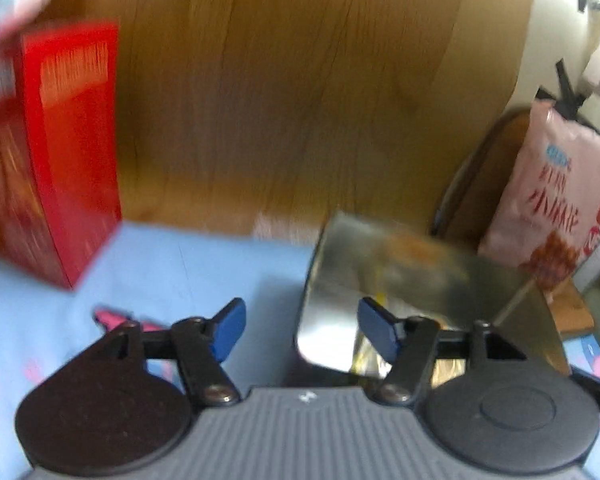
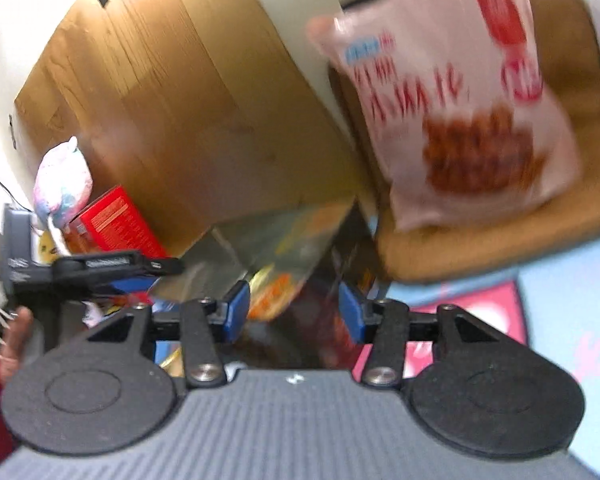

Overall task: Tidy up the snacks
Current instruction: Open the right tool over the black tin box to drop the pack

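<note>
A shiny foil-faced snack box stands on the pale blue printed cloth. My left gripper is open; the box's left edge sits between its blue fingers, and the pads do not press on it. In the right wrist view the same box shows a silver top and a dark side with orange print. My right gripper is open just in front of that corner, which is wider than the gap. A red carton stands upright at the left. A pink snack bag leans on a wooden chair.
A tall wooden board backs the whole scene. A pastel soft bundle rests above the red carton. The left gripper and a hand fill the left edge of the right wrist view. Both views are motion-blurred.
</note>
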The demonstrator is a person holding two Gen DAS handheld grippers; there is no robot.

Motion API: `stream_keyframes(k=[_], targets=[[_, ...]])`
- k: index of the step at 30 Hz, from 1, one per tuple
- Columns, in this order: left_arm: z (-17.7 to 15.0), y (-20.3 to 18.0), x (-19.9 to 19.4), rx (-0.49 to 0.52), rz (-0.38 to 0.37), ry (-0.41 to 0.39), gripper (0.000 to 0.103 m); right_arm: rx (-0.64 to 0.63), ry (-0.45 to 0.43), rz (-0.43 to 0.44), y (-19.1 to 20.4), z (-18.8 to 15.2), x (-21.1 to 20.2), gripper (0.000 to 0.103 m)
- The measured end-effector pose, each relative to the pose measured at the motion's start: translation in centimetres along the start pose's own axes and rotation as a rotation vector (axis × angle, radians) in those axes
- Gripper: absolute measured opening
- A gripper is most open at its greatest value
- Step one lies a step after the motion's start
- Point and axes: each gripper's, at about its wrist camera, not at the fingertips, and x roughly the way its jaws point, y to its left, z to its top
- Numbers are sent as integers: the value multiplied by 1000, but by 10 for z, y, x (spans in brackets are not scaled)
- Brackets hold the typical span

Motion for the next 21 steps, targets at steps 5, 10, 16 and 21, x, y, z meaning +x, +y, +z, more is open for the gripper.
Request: stream_keyframes(k=[5, 10, 16, 21], targets=[[-17, -6, -11, -19, -46, -2, 58, -7, 0, 9, 4, -1, 9, 41], [-28, -1, -28, -58, -58, -13, 64, -44, -5, -62, 4, 7, 22, 42], [-38, 17, -82, -72, -37, -140, 71, -67, -101, -24, 8, -2, -36, 47], [-68, 29, -99, -55, -53, -120, 71, -98, -53, 89, 22, -34, -63, 47]])
